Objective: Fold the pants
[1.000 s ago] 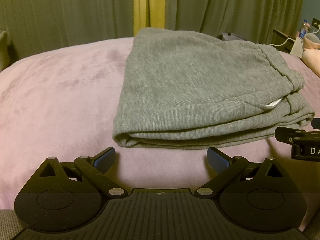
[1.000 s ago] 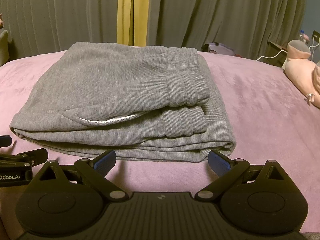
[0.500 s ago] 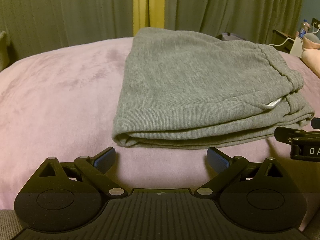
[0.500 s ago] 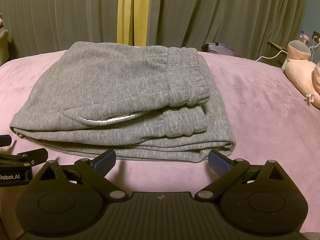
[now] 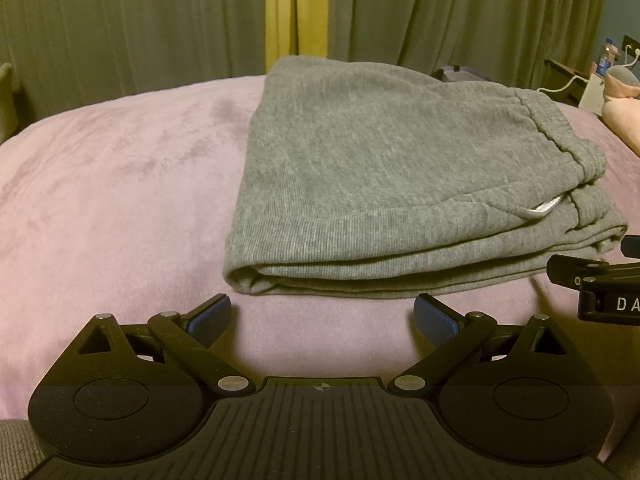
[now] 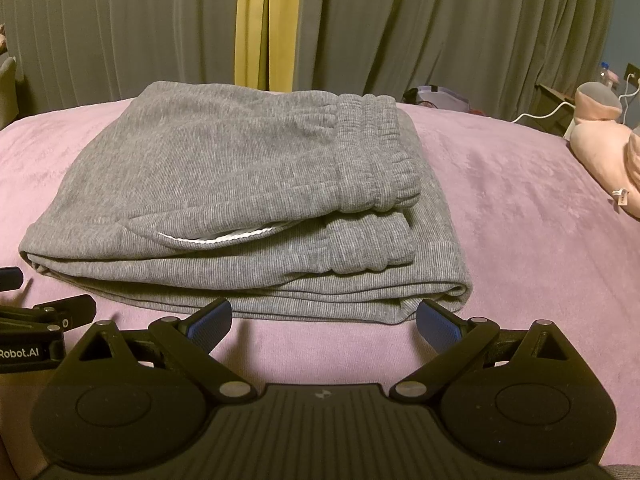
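From the left wrist view, the left gripper [image 5: 322,318] hangs low over the near edge of the bed [image 5: 120,200], its jaws spread wide apart with nothing between them. The grey sweatpants [image 5: 400,184] lie folded into a thick, layered rectangle on the pink bedspread, just beyond the blue pads [image 5: 210,320] and a little to the right. Their elastic waistband sits at the right end, and a sliver of white pocket lining shows below it. The right gripper [image 5: 600,288] pokes in from the right edge, near the bundle's right corner. Olive curtains [image 5: 120,32] with a yellow strip close off the far side.

From the right wrist view, the right gripper [image 6: 324,322] also has its jaws wide apart and empty, just short of the sweatpants' [image 6: 224,176] near folded edge. The left gripper [image 6: 40,320] shows at the left edge. A pink plush toy [image 6: 604,152] lies far right on the bed [image 6: 520,220].
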A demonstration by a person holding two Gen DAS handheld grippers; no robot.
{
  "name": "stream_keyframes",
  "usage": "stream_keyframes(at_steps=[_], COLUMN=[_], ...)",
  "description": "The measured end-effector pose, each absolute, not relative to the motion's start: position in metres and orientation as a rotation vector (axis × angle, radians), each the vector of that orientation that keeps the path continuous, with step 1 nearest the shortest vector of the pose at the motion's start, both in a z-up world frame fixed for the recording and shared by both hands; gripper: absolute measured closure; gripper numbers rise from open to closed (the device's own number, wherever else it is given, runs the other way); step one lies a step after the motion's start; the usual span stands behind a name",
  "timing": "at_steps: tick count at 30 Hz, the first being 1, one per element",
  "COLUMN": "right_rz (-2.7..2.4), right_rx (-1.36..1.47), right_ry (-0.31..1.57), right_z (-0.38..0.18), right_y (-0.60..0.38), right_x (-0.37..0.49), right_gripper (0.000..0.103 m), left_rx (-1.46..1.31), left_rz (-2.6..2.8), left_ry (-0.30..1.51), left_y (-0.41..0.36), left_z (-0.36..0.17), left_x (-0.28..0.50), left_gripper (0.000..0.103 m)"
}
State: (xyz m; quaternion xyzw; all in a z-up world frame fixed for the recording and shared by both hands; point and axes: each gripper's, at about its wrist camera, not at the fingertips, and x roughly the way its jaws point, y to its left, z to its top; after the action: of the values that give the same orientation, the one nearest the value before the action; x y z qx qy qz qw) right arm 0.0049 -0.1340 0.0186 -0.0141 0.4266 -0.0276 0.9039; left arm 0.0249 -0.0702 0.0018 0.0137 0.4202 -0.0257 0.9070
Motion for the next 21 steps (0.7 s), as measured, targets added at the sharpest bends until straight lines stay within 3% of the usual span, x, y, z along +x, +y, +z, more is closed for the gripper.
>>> stream_keyframes(at_steps=[21], right_rz=[-0.058], right_rx=[-0.037], right_ry=[0.883], right_z=[0.0182], right_y=[-0.1339], right_x=[0.0042], right_gripper=[0.004], left_rx=[0.031], left_rz=[-0.060], left_ry=[0.868], left_y=[-0.0700], left_z=[0.0025], left_x=[0.0255], left_gripper=[0.002])
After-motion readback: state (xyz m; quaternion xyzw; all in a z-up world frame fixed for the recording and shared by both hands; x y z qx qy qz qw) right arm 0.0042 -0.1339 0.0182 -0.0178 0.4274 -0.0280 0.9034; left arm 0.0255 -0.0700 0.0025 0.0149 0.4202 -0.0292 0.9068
